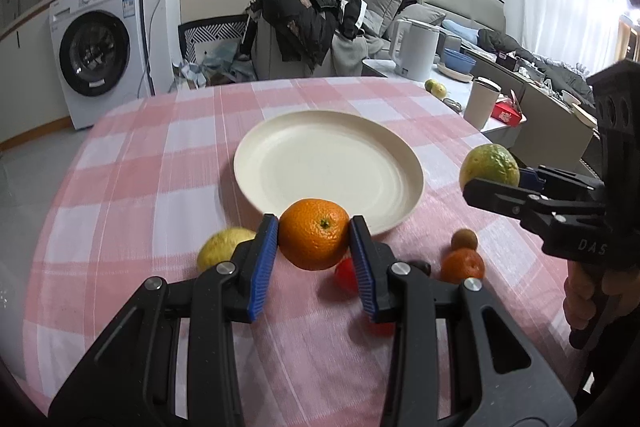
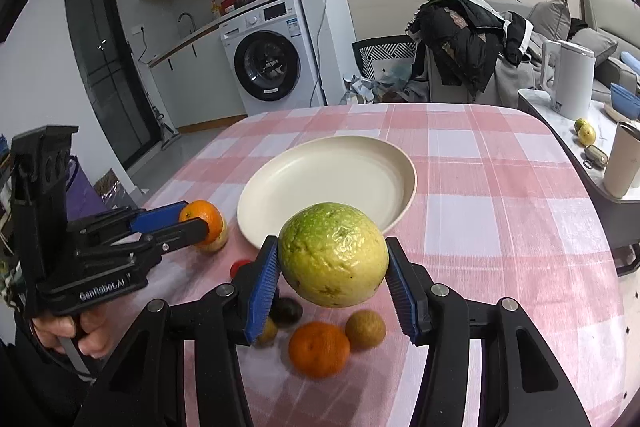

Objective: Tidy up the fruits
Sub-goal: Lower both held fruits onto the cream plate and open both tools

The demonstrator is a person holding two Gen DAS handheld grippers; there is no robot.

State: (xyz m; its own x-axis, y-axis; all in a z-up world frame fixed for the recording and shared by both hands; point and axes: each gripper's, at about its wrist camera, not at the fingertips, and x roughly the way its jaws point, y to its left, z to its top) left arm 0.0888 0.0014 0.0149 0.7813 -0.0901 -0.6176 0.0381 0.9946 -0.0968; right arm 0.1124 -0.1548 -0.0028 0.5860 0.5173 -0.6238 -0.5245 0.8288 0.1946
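My left gripper (image 1: 314,239) is shut on an orange (image 1: 314,233), held just above the pink checked tablecloth in front of the cream plate (image 1: 280,163). My right gripper (image 2: 332,263) is shut on a large green-yellow citrus fruit (image 2: 334,253), lifted off the cloth near the plate (image 2: 280,187). From the left wrist view that fruit (image 1: 490,165) shows at the right in the other gripper (image 1: 496,187). The right wrist view shows the left gripper (image 2: 192,223) with its orange (image 2: 202,217) at the left. The plate holds nothing.
On the cloth lie a yellow fruit (image 1: 222,247), a small red fruit (image 1: 344,273), a small orange (image 2: 319,349), a brown round fruit (image 2: 365,329) and a dark fruit (image 2: 286,311). A side counter at the right carries a kettle (image 2: 568,83), a cup (image 2: 622,163) and more fruit.
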